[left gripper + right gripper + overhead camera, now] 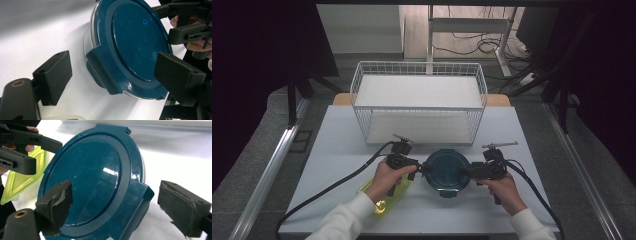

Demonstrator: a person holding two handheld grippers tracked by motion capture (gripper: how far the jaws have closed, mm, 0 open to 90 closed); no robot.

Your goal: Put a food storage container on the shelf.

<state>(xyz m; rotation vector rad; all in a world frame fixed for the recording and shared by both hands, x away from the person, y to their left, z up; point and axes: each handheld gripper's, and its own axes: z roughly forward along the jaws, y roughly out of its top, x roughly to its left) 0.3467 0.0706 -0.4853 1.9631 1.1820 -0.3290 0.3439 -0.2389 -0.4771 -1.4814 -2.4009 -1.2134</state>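
White table (337, 135), grey floor (257, 155) around

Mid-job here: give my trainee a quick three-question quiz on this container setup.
1. True or false: the round blue-lidded container sits inside the wire basket.
2. What lies under the person's left forearm? A) yellow-green lid B) red cup C) metal spoon
3. Are the jaws of the right hand-held gripper pressing on the lid's side latch?

Key: 1 false, it stands on the white table in front of the basket. 2 A. 3 No, they stand open on either side of it.
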